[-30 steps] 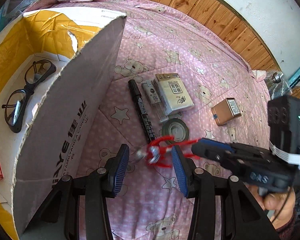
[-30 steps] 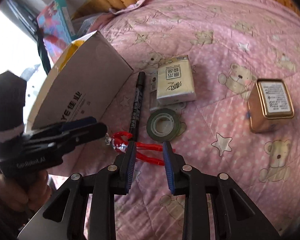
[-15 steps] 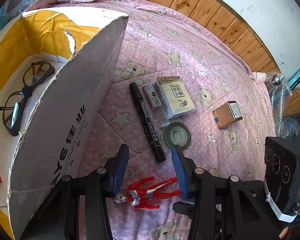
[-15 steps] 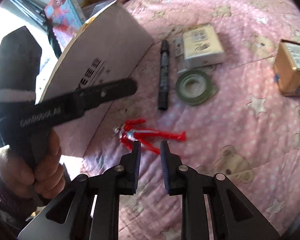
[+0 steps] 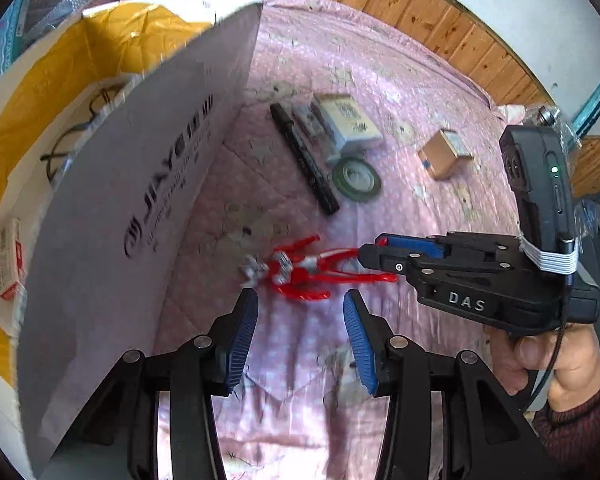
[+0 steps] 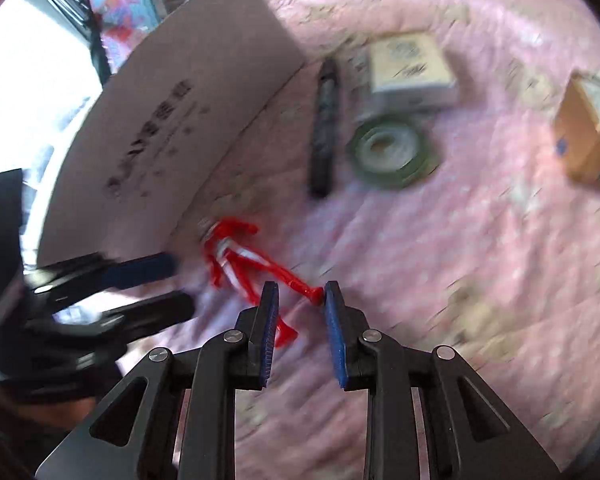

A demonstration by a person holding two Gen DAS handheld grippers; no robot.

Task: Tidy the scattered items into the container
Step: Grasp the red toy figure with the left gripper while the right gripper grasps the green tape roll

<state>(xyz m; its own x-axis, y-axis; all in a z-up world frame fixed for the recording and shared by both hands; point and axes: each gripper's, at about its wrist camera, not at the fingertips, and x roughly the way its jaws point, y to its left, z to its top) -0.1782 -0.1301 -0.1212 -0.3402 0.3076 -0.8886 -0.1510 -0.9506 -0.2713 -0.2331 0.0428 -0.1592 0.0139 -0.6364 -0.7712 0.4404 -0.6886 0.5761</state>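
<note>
Both tools gape: right tool (image 6: 298, 300) straddles the red figure's (image 5: 300, 270) thin leg; closing crooked could flick it.

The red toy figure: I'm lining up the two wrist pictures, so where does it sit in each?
Left wrist: red toy figure lies centre frame on the pink quilt, just beyond the left hand-held gripper.
Right wrist: left of centre, its legs reaching the right hand-held gripper.
Shared landmark: the green tape roll beside the black marker.
</note>
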